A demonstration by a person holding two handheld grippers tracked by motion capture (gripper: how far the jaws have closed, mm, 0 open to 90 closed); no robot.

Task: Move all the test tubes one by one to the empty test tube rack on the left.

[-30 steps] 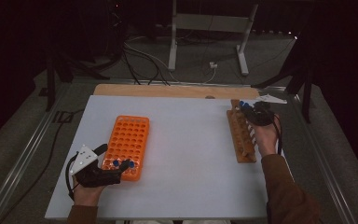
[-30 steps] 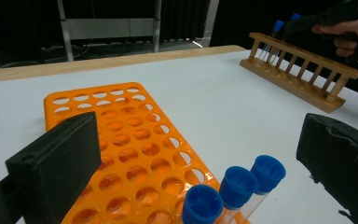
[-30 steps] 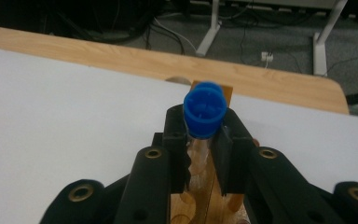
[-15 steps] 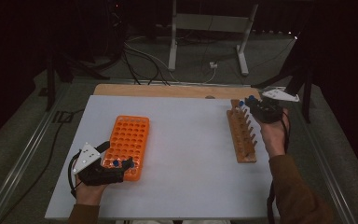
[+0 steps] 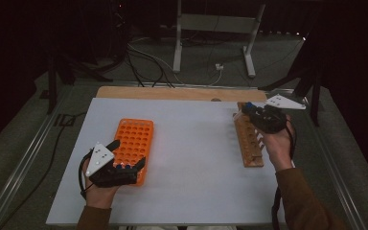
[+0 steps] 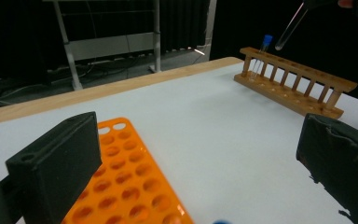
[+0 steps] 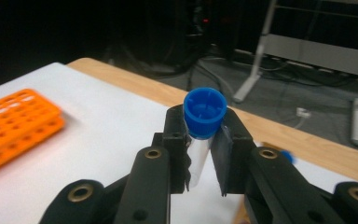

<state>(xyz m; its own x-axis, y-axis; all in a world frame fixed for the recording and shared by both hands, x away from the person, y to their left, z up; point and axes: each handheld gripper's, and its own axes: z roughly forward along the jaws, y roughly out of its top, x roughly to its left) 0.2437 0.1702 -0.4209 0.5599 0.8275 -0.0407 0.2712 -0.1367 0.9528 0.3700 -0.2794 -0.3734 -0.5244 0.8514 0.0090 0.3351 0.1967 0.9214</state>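
No readable text, labels, brands or numbers anywhere: orange rack (image 5: 132,143), wooden rack (image 5: 248,141) right of it, blue tube cap (image 7: 205,111) all unmarked.

I'm working in a lab test bay: on the white counter (image 5: 191,158) sit an orange tube rack (image 5: 133,143) and a wooden rack (image 5: 248,141); behind it are cables (image 5: 148,62), a metal stand (image 5: 215,28) and dark curtains.
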